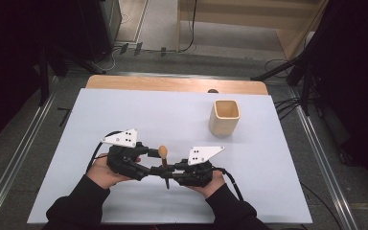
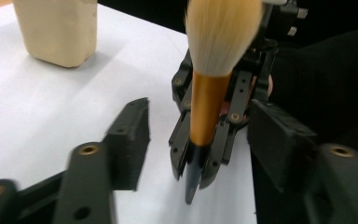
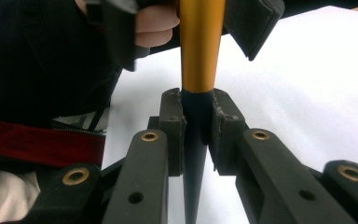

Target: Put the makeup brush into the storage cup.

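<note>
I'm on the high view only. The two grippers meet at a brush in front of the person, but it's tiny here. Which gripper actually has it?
Observer: The right gripper has it. In the right gripper view its pads press on the dark pointed end of the brush, just below the gold handle.
Operator: And the left one?
Observer: The left gripper is open. In the left gripper view its jaws stand apart on either side of the brush, touching nothing.
Operator: Which way is the brush pointing?
Observer: Bristles up, tip down toward the white table cover; the pale bristles show at the top of the left gripper view.
Operator: Where's the cup from there?
Observer: The wooden cup stands beyond the left jaw, apart from the brush.
</note>
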The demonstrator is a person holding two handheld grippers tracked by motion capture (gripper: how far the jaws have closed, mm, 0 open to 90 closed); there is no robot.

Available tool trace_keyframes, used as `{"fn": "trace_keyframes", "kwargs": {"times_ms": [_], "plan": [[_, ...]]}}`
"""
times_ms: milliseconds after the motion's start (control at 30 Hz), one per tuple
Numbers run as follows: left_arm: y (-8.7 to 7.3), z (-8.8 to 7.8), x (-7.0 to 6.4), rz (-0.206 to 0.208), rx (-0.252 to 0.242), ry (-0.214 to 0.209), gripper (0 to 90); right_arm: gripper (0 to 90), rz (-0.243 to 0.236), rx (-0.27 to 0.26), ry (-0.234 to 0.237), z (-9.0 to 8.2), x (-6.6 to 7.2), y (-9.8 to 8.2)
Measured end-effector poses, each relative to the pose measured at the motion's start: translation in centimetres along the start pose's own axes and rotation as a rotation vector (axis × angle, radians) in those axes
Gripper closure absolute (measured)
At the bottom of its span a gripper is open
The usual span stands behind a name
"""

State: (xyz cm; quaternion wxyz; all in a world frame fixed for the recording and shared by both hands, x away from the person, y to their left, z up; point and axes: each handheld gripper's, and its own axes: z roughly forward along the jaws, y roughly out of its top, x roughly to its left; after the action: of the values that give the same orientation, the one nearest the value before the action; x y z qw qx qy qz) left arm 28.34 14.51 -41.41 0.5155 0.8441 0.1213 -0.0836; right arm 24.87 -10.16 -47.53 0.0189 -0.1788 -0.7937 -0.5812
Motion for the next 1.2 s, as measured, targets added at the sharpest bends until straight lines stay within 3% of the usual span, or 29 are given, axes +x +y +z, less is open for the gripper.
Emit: {"fn": "trace_keyframes", "kwargs": {"times_ms": [300,533,733,967,1200], "plan": [[-0.4,-0.6,-0.2,0.034,0.001,0.044,28.5,78.4,-0.017,-0.015,-0.031,-1.1,-0.3,0.2],[-1.2,-0.9,-0.2,0.010,-0.021,0.040,27.2,78.4,-0.015,-0.032,-0.083,-2.5,-0.7,0.3],[-1.8,-0.7,-0.5,0.038,0.005,0.044,26.8,78.4,-0.011,-0.044,-0.105,-3.3,-0.9,0.4],[-2.9,-0.9,-0.7,0.091,-0.028,0.113,24.7,78.4,-0.021,-0.042,-0.122,-4.1,-0.9,0.5],[-3.9,-1.8,-0.8,0.101,-0.077,0.165,22.4,78.4,-0.010,-0.051,-0.153,-5.3,-1.2,0.7]]}}
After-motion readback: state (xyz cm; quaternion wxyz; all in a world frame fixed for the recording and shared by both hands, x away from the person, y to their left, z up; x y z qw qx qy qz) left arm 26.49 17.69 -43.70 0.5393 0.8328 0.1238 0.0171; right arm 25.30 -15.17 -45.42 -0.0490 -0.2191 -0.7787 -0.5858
